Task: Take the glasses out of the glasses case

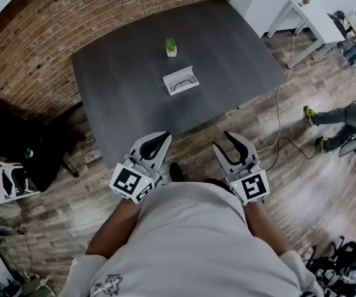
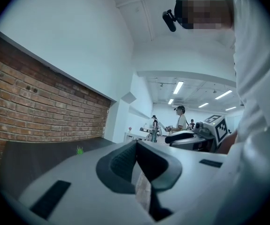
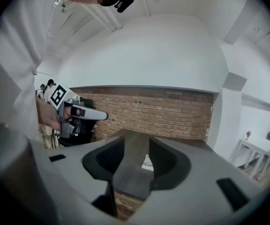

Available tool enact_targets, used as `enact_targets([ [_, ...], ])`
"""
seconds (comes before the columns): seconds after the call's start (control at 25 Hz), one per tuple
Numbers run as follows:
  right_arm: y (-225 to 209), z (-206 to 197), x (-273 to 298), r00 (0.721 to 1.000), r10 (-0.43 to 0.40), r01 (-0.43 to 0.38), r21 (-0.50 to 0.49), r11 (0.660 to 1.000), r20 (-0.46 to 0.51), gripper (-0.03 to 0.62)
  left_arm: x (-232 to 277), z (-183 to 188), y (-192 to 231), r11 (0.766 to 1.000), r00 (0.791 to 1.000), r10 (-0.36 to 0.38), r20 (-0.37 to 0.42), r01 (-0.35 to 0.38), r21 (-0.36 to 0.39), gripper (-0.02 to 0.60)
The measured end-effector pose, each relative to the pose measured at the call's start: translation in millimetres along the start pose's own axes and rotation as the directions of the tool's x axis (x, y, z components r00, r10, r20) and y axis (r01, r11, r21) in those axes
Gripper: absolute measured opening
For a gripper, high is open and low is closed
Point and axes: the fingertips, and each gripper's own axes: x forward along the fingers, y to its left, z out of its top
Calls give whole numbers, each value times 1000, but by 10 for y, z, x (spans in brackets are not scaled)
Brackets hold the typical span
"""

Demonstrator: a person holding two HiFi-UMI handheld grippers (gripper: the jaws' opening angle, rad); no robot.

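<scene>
- While it's held short of the table (image 1: 122, 98) edge, L gripper (image 1: 165, 137) is clenched, empty.
- R gripper (image 1: 234, 144): jaws apart, empty.
- Glasses case (image 1: 181, 80) lies open mid-table w/ glasses (image 1: 181, 86) inside, near plant (image 1: 171, 46).

Matt dark table (image 1: 122, 94), rough brick wall (image 1: 72, 23), matt plastic left gripper (image 1: 165, 137)

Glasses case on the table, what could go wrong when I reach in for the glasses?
1. The glasses case sits unheld on the table; a one-handed pull could drag it along.
2. The glasses look thin; a hard pinch may bend them.
3. The left gripper is shut, so it must open before steadying the case.
</scene>
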Motion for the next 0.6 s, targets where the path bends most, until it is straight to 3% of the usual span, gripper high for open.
enact_targets([
  [0.6, -229, 64, 865, 978, 207, -208, -86, 974, -14, 170, 195, 128, 558, 990, 990, 141, 20, -141, -1, 11],
])
